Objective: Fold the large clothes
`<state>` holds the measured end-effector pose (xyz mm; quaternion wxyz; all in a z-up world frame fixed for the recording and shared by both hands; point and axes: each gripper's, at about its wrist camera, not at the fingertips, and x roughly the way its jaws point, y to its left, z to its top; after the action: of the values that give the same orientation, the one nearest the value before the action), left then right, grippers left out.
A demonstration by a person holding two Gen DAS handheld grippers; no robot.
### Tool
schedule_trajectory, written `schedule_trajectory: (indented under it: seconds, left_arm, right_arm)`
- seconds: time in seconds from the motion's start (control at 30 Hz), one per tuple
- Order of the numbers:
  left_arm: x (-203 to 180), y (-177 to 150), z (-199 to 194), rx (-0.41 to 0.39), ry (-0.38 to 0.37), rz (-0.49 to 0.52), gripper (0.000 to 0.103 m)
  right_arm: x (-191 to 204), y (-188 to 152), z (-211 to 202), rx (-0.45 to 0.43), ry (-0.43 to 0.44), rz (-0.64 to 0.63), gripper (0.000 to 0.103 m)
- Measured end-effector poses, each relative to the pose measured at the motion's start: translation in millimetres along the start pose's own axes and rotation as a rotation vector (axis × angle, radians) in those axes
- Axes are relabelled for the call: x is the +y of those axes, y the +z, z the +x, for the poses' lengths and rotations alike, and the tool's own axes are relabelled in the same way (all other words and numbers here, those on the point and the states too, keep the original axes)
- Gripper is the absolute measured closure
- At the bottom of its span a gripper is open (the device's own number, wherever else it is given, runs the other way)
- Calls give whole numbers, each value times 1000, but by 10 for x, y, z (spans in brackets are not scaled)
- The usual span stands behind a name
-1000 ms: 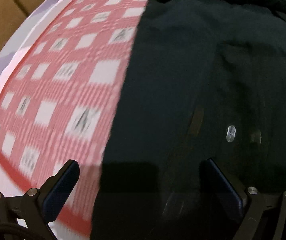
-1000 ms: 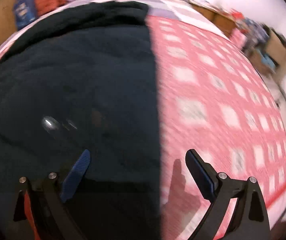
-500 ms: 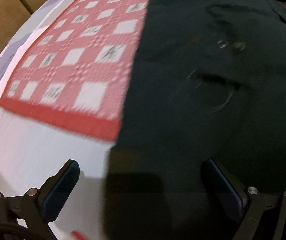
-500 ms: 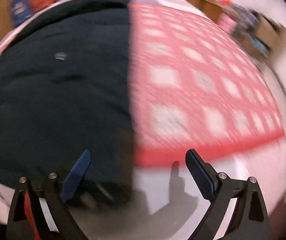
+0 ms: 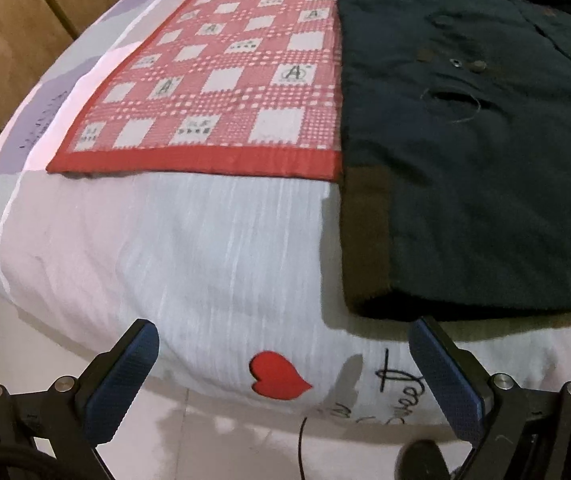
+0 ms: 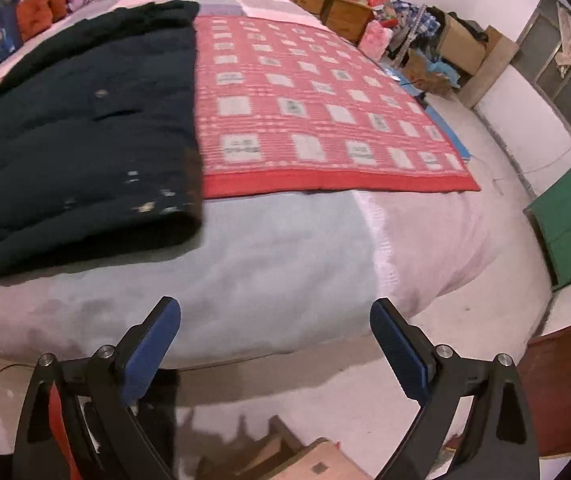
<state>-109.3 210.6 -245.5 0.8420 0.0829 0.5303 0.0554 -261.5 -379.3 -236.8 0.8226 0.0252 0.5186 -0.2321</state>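
A large dark green padded coat (image 5: 465, 160) (image 6: 77, 128) is laid flat on the bed, folded lengthwise, brown-edged.

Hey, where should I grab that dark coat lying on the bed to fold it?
Take the dark coat by its near hem, at the brown-trimmed corner, coming in low from the foot of the bed. That edge lies flat and overhangs toward both open grippers, the left gripper nearest it.
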Motion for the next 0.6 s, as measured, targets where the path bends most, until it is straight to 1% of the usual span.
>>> schedule_trajectory:
  seconds: [0.13,0.17,0.37,0.47,0.6]
  left_arm:
    - [-18,-15,41,-19,-8,-6,0]
    - [-26,-20,66,-16,0,-7,0]
    - [6,-39,196,-7,5,-34,0]
    - [-49,74,324,-19,-3,-39,0]
    - [-173,289,390,-79,-3,-18,0]
  right_arm:
    - [220,100,55,-25,21,-5,6]
    - [255,108,58,-30,26,-8,6]
    - [322,147,141,-23,28,1,6]
    - [355,182,216,-23,22,-4,6]
    - [432,270,359,-32,15,-29,6]
